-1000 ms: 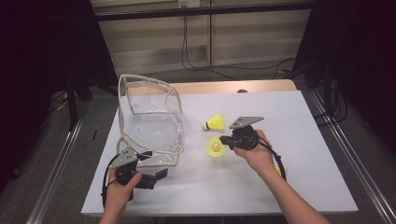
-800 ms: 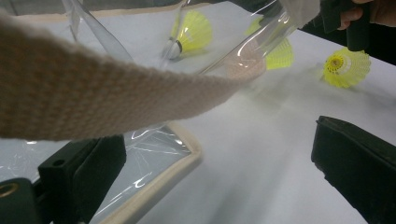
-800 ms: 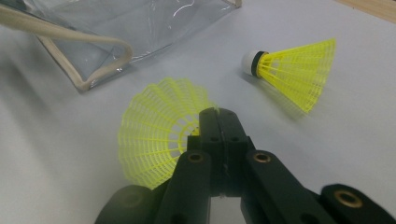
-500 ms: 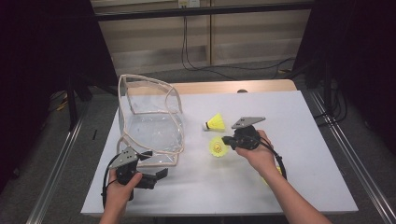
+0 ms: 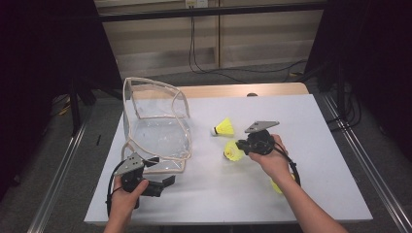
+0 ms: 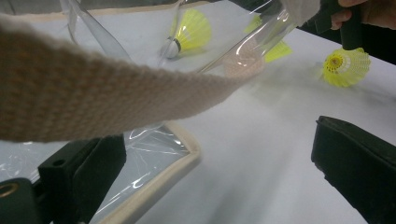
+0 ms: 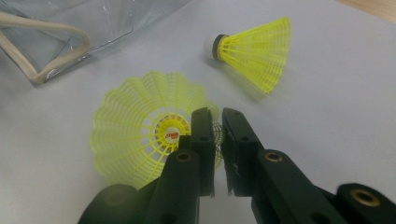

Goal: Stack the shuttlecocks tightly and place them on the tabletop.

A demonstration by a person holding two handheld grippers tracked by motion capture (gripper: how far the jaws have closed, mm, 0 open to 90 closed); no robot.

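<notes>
Step in hand looks like packing shuttlecocks into the clear bag: the grab is done, the transfer is not. Right gripper (image 7: 215, 122) has its jaws pinched on the skirt rim of a yellow shuttlecock (image 7: 149, 128), which rests on the white worktop (image 5: 311, 126) mid-right, just right of the clear plastic bag (image 5: 156, 124). A second shuttlecock (image 5: 225, 127) lies on its side just beyond it, cork toward the bag. A third yellow shuttlecock (image 5: 277, 186) is partly hidden under the right forearm, nearer the front edge. Left gripper (image 5: 163, 183) sits at the bag's near-left corner, jaws spread wide and holding nothing; in the left gripper view the beige bag strap (image 6: 93, 93) crosses just above them. Next move, likely: lift the pinched shuttlecock, carry it left over the bag's open top and let go, while the left gripper takes the strap or rim to steady the floppy opening.
</notes>
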